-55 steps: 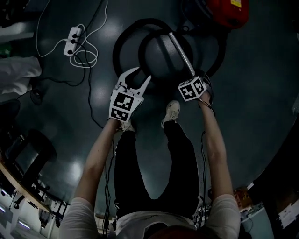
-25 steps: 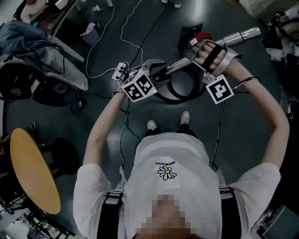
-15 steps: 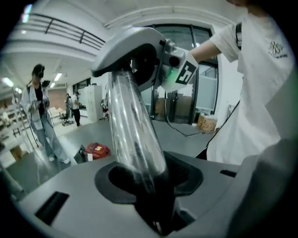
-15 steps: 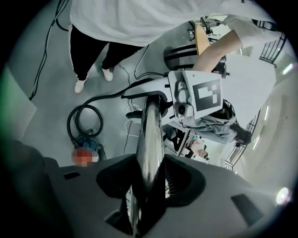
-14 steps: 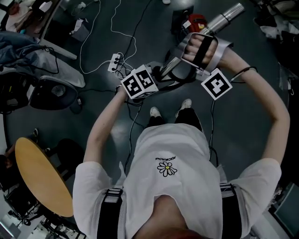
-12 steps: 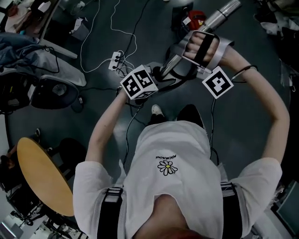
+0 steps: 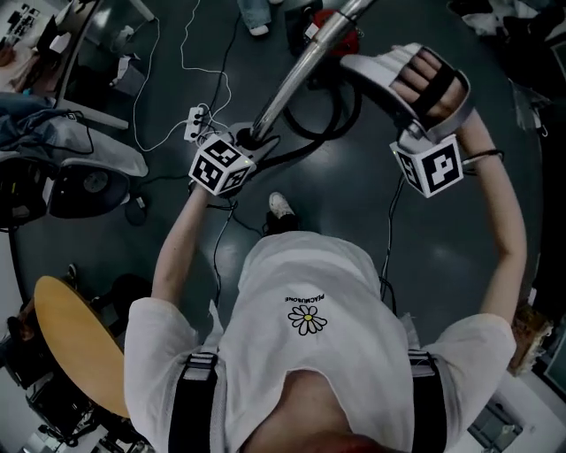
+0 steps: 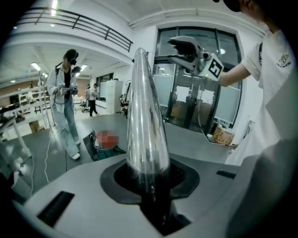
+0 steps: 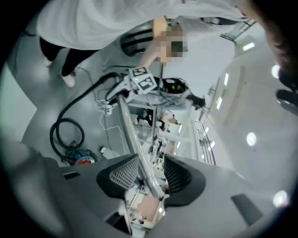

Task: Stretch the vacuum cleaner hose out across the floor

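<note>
The left gripper has its jaws clamped on the dark base of the metal wand, whose shiny tube rises away from them. The right gripper has its jaws apart with nothing gripped, held up near the wand's far end but clear of it. The black hose runs from the left gripper down to the floor, looped beside the red vacuum cleaner.

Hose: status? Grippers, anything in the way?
Left hand-held gripper shut on wand; right hand-held gripper open. Hose coiled on floor by vacuum, not stretched. Power strip and bystander nearby.
</note>
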Demonstrator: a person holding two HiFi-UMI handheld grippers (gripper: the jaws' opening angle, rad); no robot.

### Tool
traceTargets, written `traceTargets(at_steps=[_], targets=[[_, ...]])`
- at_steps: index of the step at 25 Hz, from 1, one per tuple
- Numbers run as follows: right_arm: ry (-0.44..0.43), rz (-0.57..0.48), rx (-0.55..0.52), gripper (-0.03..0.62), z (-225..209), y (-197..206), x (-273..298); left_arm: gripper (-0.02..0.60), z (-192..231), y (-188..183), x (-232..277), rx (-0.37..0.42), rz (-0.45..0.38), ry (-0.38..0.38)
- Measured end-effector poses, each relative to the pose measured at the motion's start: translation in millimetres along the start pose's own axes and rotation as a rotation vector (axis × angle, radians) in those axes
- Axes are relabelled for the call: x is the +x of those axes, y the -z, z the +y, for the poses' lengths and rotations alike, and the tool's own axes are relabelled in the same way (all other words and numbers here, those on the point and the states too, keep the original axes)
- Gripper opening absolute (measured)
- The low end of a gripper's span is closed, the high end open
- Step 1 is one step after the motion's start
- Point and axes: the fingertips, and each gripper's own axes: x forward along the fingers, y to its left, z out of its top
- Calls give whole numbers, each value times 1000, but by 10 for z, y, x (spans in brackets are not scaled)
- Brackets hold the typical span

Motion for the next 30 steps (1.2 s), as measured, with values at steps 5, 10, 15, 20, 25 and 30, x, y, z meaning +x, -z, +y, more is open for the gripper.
traceTargets(at_steps=[5, 10, 15, 20, 25, 30], targets=[[136, 218, 684, 183, 431, 188, -1324, 106, -754, 14, -76, -313, -118, -48], [108, 236, 1544, 183, 1852, -608, -2100, 106, -1536, -46, -298, -423, -271, -176], [110, -73, 2850, 183, 2733, -1340, -2520, 101, -1974, -123, -606, -374, -307, -311], [-109, -434, 3299, 183, 2921, -2325, -2630, 95, -2571, -66, -845, -345, -324, -349], [-108, -470, 3507, 183, 2996, -3161, -2673, 95, -3255, 3, -1255, -387, -416, -339], [20, -370, 3628, 184, 3024, -3991, -3081, 95, -4029, 172, -2132, -427, -552, -300]])
